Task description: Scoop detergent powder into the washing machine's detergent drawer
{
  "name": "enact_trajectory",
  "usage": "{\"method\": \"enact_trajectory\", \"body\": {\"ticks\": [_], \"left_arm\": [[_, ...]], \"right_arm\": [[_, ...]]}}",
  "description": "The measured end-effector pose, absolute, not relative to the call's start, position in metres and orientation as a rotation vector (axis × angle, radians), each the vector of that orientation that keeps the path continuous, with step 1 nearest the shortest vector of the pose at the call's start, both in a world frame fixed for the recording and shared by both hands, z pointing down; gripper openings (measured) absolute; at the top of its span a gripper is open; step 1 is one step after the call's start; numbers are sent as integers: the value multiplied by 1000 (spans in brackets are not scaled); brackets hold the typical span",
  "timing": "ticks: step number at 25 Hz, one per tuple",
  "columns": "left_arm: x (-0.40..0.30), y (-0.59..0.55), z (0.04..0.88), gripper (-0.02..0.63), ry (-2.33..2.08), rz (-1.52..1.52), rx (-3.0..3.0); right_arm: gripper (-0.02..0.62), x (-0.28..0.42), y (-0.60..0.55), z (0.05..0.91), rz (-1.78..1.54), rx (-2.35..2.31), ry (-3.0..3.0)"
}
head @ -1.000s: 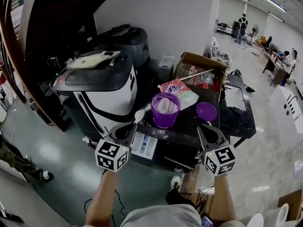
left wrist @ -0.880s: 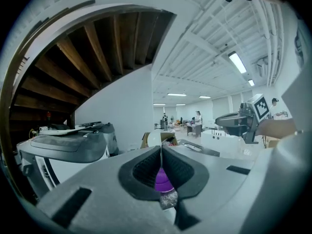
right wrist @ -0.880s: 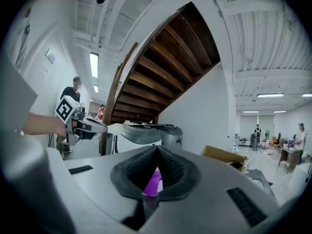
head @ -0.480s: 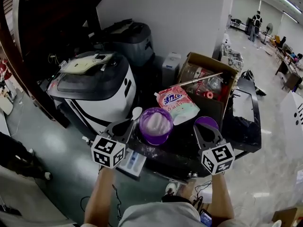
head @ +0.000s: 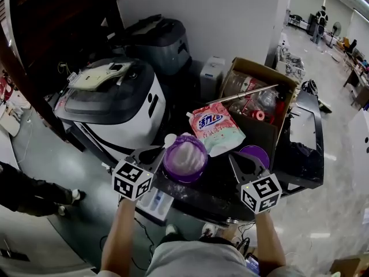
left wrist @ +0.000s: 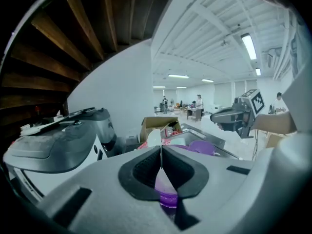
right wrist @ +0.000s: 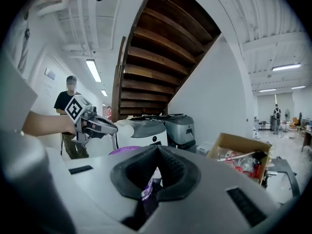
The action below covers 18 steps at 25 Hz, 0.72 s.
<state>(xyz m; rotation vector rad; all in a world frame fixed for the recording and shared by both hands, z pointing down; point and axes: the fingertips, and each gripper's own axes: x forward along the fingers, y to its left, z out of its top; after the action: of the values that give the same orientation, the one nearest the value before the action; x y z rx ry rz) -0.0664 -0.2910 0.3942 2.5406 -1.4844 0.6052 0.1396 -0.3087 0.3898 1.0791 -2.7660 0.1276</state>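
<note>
My left gripper [head: 154, 150] is shut on the thin handle of a white scoop [head: 169, 138], whose bowl sits by the far-left rim of the purple tub [head: 184, 157] of white powder. The left gripper view has the scoop [left wrist: 154, 137] standing upright between the jaws, above the tub [left wrist: 168, 199]. My right gripper [head: 237, 156] is shut and empty, just right of the tub, near the purple lid [head: 255, 153]. The open detergent drawer [head: 154, 202] juts out below the left gripper. The washing machine [head: 115, 105] stands at the left.
A pink detergent bag [head: 216, 126] lies behind the tub. An open cardboard box [head: 259, 94] of clutter stands at the back right of the black table [head: 300, 149]. A second grey machine [head: 158, 39] is by the wall. A person's legs [head: 29, 192] are at far left.
The view has swung, and the tub now sits between the two grippers instead of ahead of them. The scoop stays gripped at the tub's left rim.
</note>
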Motion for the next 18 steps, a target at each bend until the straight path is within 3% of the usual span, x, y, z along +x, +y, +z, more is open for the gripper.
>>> {"method": "enact_trajectory", "body": {"ticks": [18], "left_arm": [[-45,-315,461,15,-684,1138,2673]], "right_arm": [[-3,120,-311,422,197,1220,-2592]]}}
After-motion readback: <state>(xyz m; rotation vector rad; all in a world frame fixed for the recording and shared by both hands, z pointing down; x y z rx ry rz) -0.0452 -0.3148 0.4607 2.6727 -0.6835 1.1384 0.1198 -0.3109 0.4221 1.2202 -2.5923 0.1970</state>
